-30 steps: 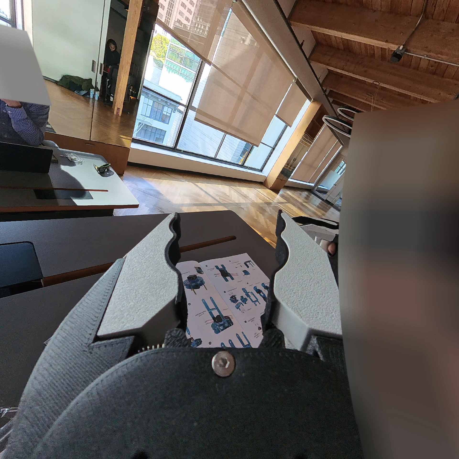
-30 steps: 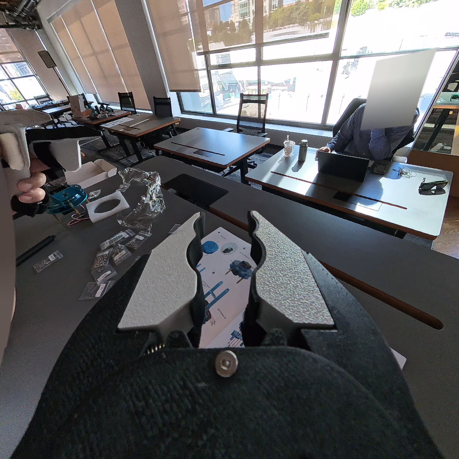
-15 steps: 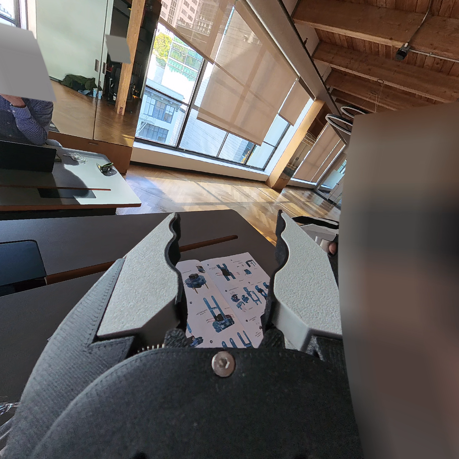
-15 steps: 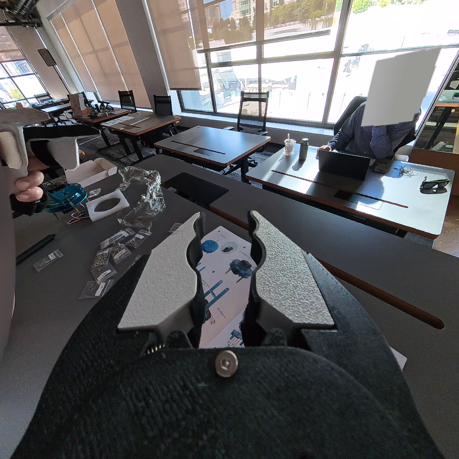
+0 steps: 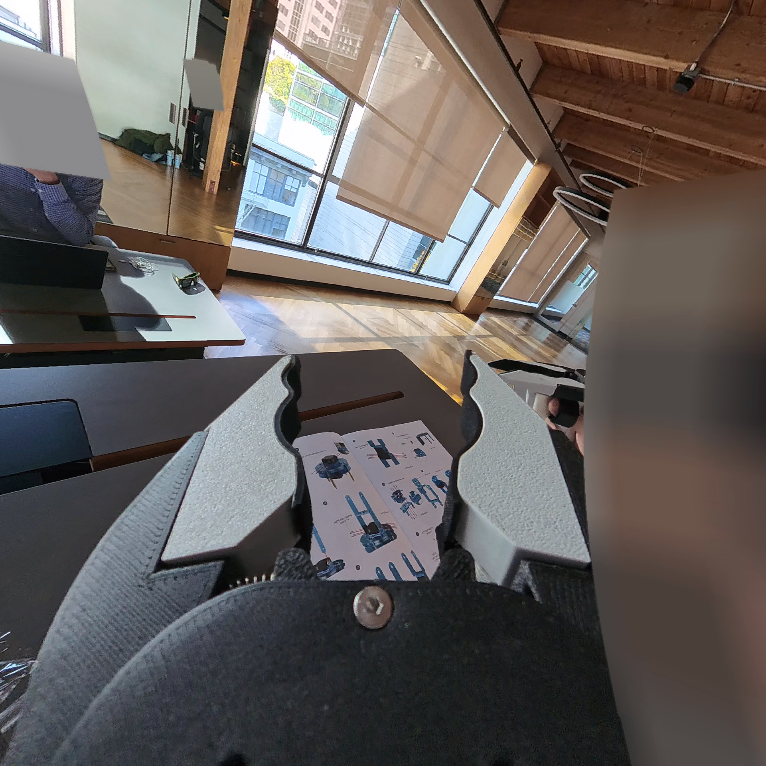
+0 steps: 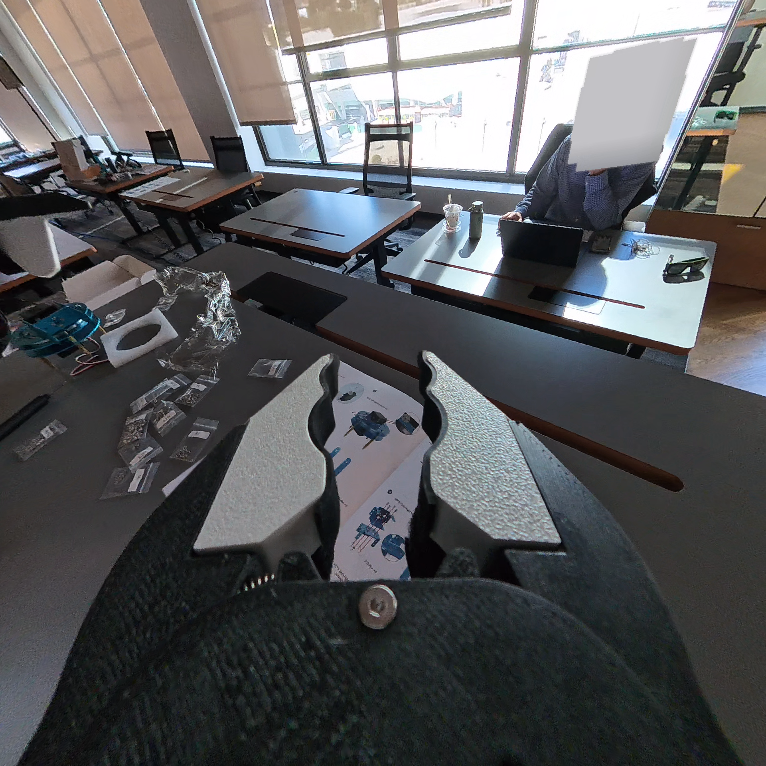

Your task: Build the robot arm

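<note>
An open instruction booklet [image 5: 375, 493], white pages printed with blue assembly drawings, lies flat on the dark worktop [image 5: 124, 398]. The left tongs [image 5: 379, 364] hang above it, jaws spread wide and empty. The right tongs [image 6: 377, 360] are held above the same booklet [image 6: 373, 435], jaws parted more narrowly, gripping nothing. Beside it lie small parts bags [image 6: 161, 418], crumpled clear wrap [image 6: 203, 323], a white foam ring [image 6: 139, 338] and a blue assembly [image 6: 54, 329].

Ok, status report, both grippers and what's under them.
Left gripper open, empty, above the booklet. Right gripper open, empty, over the same booklet. Small bags and crumpled wrap to its left on the table.
</note>
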{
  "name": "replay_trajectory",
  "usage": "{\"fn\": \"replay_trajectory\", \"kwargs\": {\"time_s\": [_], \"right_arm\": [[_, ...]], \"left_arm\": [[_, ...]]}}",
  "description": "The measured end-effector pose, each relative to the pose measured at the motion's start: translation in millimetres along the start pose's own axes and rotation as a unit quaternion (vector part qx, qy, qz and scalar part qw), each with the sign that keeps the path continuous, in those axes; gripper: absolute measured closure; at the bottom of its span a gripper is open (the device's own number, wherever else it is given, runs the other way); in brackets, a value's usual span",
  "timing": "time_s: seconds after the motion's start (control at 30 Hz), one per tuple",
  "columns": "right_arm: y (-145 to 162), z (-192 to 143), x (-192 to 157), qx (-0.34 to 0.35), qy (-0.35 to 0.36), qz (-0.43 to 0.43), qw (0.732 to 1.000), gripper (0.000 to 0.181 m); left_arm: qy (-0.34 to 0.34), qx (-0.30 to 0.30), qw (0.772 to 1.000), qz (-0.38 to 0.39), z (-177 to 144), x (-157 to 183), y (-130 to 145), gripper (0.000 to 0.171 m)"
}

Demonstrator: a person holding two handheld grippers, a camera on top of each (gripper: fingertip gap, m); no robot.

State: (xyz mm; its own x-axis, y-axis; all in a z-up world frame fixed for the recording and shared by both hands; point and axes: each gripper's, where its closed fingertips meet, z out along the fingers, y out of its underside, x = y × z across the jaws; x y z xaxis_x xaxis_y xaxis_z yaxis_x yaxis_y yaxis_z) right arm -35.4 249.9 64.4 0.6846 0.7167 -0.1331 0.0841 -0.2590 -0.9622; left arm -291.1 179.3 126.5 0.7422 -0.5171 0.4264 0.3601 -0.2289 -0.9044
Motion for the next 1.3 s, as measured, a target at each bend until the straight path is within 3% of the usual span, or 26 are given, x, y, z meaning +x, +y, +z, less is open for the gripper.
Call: {"fn": "replay_trajectory", "kwargs": {"time_s": [0.23,0.57,0.93,1.1,1.3], "right_arm": [[-4,-6,-3,0.006,-0.006,-0.003,1.000,0.143],[-22,-16,-36,0.034,-0.048,-0.001,0.998,0.141],[-11,-4,-72,-0.001,-0.055,-0.054,0.997,0.138],[-13,-15,-74,-0.001,-0.022,-0.085,0.996,0.140],[-24,-35,-66,0.015,-0.022,-0.063,0.998,0.139]], "left_arm": [[-0.006,-0.014,1.000,0.005,6,-2,7,0.094],[0.028,-0.080,0.996,-0.034,39,-7,45,0.093],[0.037,-0.066,0.997,0.016,29,26,34,0.090],[0.043,-0.072,0.996,0.028,27,35,36,0.090],[0.039,-0.073,0.996,0.025,25,32,35,0.089]]}}
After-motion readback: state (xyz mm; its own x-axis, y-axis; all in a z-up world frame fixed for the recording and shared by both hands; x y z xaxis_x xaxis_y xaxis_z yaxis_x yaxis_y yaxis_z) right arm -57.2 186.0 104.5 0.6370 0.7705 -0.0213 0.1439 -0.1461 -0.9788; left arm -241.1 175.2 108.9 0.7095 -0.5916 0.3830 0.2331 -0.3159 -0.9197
